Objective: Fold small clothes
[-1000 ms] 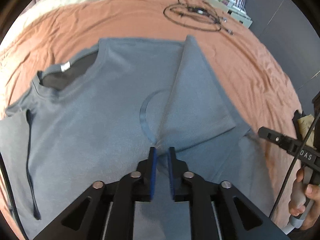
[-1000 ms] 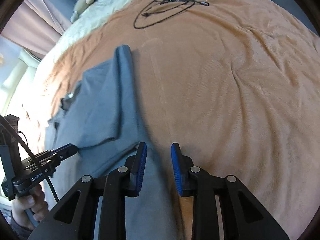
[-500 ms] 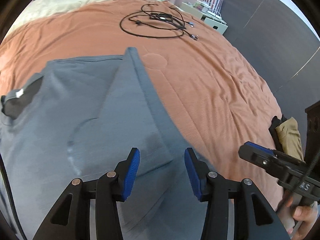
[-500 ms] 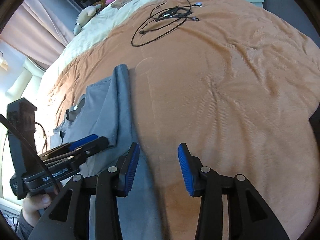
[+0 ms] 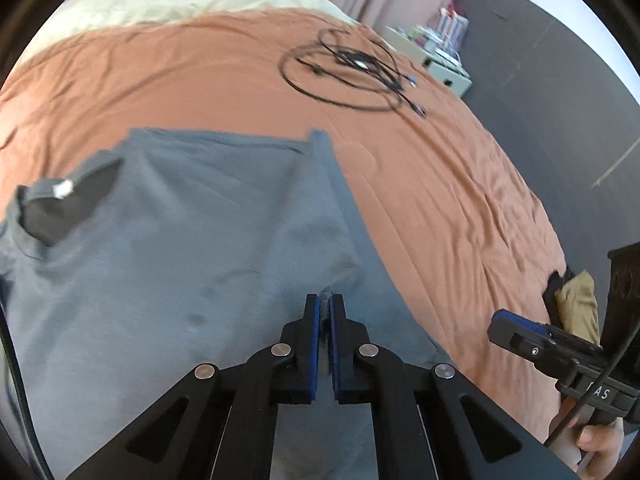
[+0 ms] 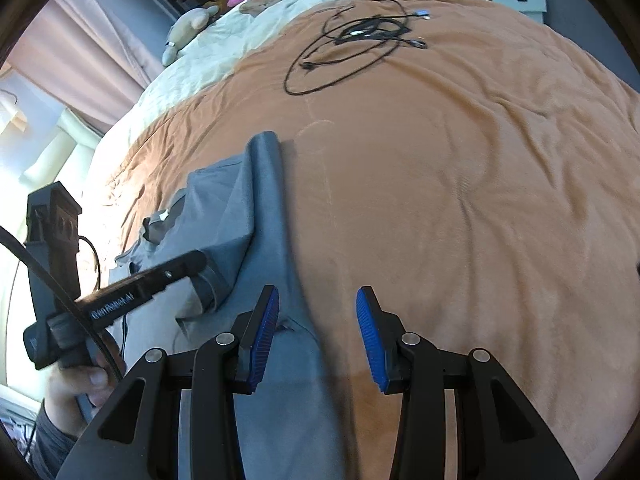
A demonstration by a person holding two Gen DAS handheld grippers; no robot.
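One left gripper (image 6: 200, 264) side reads "GenRobot.AI".

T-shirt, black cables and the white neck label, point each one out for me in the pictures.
T-shirt (image 5: 168, 264): left wrist view, on its grey chest panel.
Black cables (image 6: 360, 32): right wrist view, on the tangled middle of the coil.
Neck label (image 5: 63, 189): left wrist view, on the white tag inside the collar.

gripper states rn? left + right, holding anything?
Left gripper: shut, pinching a fold of the grey T-shirt.
Right gripper: open, holding nothing; the shirt's edge lies below its left finger.
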